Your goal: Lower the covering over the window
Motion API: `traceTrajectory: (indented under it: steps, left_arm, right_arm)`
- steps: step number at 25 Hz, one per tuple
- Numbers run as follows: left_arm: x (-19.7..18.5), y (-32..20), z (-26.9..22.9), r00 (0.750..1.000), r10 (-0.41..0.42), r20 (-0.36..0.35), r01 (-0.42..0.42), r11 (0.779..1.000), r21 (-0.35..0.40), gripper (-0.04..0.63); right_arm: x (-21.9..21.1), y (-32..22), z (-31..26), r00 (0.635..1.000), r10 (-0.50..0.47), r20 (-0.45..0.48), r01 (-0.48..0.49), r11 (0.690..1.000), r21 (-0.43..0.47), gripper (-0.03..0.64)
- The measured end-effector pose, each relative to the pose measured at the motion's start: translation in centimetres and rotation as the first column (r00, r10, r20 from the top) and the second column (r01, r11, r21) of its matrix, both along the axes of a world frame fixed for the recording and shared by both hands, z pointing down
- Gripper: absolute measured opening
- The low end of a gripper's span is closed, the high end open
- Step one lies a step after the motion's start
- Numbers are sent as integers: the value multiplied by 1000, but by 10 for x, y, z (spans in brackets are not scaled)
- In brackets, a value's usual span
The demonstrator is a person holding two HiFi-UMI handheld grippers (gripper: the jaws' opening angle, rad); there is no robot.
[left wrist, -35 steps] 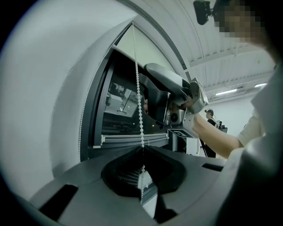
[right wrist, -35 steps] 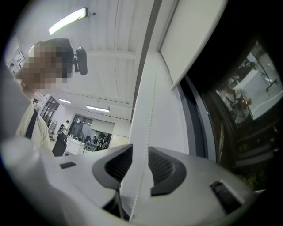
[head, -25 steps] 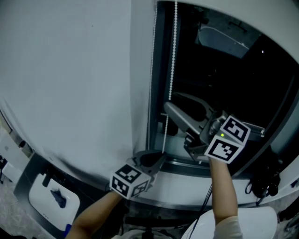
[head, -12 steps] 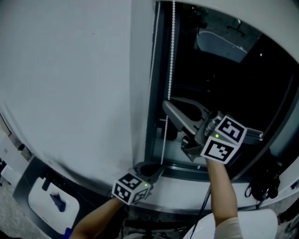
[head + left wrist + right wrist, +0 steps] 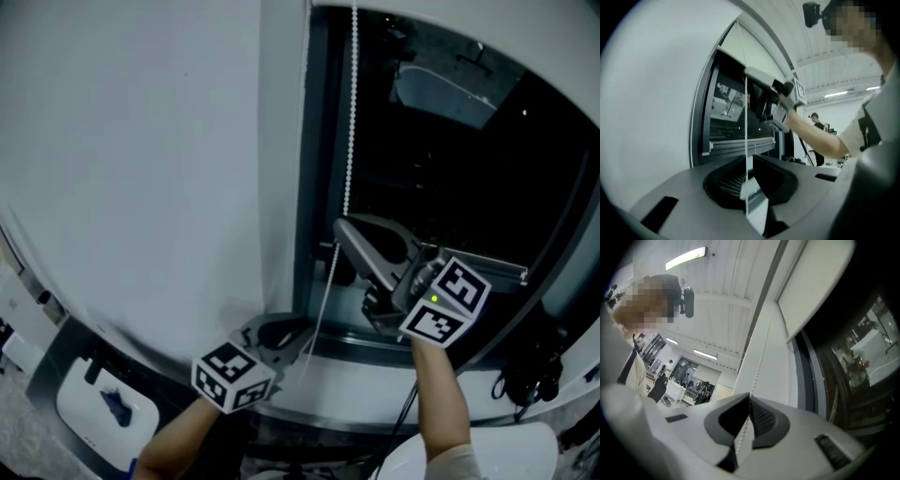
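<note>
A white bead chain [image 5: 351, 112] hangs down the left side of the dark window [image 5: 459, 159]. My right gripper [image 5: 345, 228] has just been closing, and its jaws now pinch the bead chain [image 5: 759, 363]. Lower down, the chain's other strand [image 5: 323, 291] slants to my left gripper [image 5: 305, 336] at the sill, which is shut on it. In the left gripper view the chain [image 5: 746, 112] runs straight up from between my jaws [image 5: 747, 161] to the right gripper [image 5: 764, 96]. The white blind [image 5: 815, 282] sits high on the window.
A plain white wall [image 5: 141, 141] fills the left. The dark window frame [image 5: 305, 187] stands right beside the chain. Below is a pale sill [image 5: 375, 375], with black cables [image 5: 525, 370] at the right and a white box [image 5: 98, 398] at lower left.
The right gripper's jaws have closed onto the bead chain. The left gripper has shifted left and slightly down along the sill, pulling its strand into a slant.
</note>
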State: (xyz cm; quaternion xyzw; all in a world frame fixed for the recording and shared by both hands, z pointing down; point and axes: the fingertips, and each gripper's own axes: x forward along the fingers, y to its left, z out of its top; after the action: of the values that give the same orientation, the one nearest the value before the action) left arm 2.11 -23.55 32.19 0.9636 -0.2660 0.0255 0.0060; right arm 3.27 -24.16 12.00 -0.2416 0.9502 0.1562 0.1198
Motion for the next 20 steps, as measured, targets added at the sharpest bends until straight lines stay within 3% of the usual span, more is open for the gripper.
traceTrajectory:
  steps: [4,6,16,20]
  left_arm:
    - [-17,1,-73,986,-10,-165,21,997,68,58]
    - [-21,1,-98,980,-11,-197,31,995,100,58]
    - [6,-6,-127,978,33,-204,-4,990,140,120]
    - [14,-11,-129,977,42,-209,-17,992,121,126]
  right_arm:
    - [1,-4,33,1000,-5,-11,5,999,-54,11]
    - [2,-5,53,1000,-9,-14,8,996,-87,11]
    - [9,-3,143,1000,-17,-3,16,973,-231,11]
    - [14,0,170,1000,-14,11,16,960,-278,8]
